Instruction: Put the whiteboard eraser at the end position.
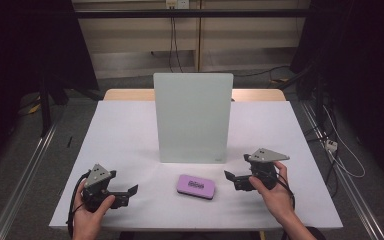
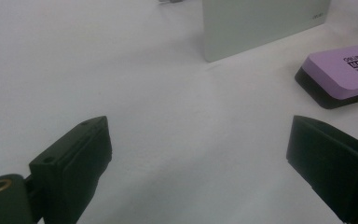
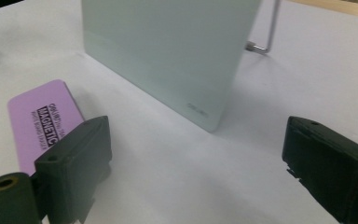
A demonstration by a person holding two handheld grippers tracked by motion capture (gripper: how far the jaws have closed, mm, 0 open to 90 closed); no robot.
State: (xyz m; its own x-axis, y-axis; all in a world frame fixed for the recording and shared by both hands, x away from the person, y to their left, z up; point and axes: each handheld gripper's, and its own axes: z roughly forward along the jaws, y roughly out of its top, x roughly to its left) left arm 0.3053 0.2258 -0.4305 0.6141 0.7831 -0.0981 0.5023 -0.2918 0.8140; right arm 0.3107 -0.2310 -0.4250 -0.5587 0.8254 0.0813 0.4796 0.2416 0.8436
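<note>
A purple eraser (image 1: 196,186) lies flat on the white table (image 1: 125,135), near the front edge and about midway between the left and right edges. Its black base rests on the tabletop and its printed label faces up. Just behind it an upright pale board (image 1: 192,117) stands at the middle of the table, its face toward the front edge; in the right gripper view a thin metal leg (image 3: 269,28) shows behind the board. The left gripper (image 1: 130,192) sits low near the front left corner, held in the person's left hand (image 1: 87,212), jaws spread wide with nothing between them, pointing toward the eraser but well apart from it. In the left gripper view the eraser (image 2: 342,74) lies beyond the far jaw. The right gripper (image 1: 232,178), in the right hand (image 1: 275,192), is just beside the eraser's right end, its jaws also released and wide apart, holding nothing. In the right gripper view the eraser (image 3: 39,123) lies partly behind one jaw, not between the two, and the board (image 3: 168,51) stands ahead.
</note>
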